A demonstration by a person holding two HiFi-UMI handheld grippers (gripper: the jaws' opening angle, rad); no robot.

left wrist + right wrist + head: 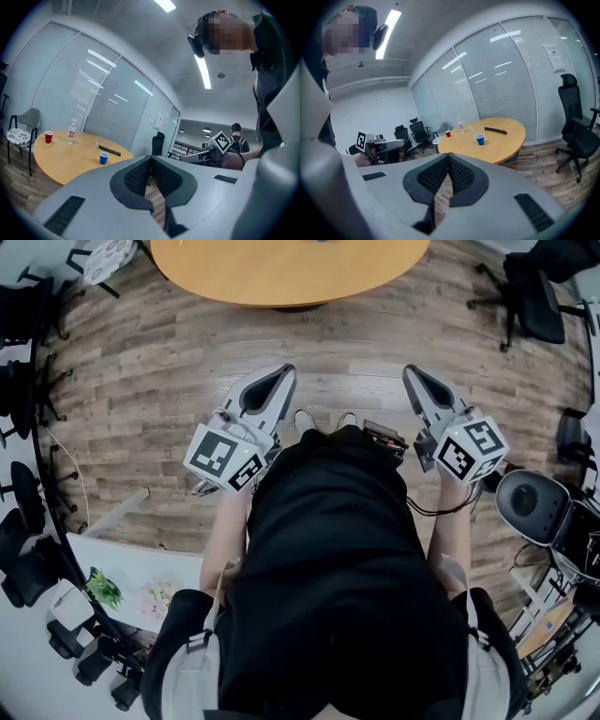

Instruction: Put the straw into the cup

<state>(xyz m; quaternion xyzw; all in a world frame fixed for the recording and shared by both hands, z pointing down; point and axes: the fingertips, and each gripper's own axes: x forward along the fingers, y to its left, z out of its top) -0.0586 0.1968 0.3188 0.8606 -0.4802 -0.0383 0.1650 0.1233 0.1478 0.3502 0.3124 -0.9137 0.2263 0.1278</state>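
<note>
Holding left gripper [284, 373] and right gripper [411, 372] pinched shut, empty, well back from the table [281, 277], probably risking a toppled blue cup [104, 158] if poking the thin straw [97, 144] in off-centre.

Person wears a black top [337, 568]; left gripper [287, 371] and right gripper [410, 372] are pale grey with black ribbed pads [136, 179], each bearing a white cube [225, 457] with black square markers, and a black cable [433, 510] at the right one.

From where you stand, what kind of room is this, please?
Most likely an office meeting room. An oval wooden table stands near glass partition walls with blinds, and a black office chair on wheels stands on the wood-look floor beside it.
</note>
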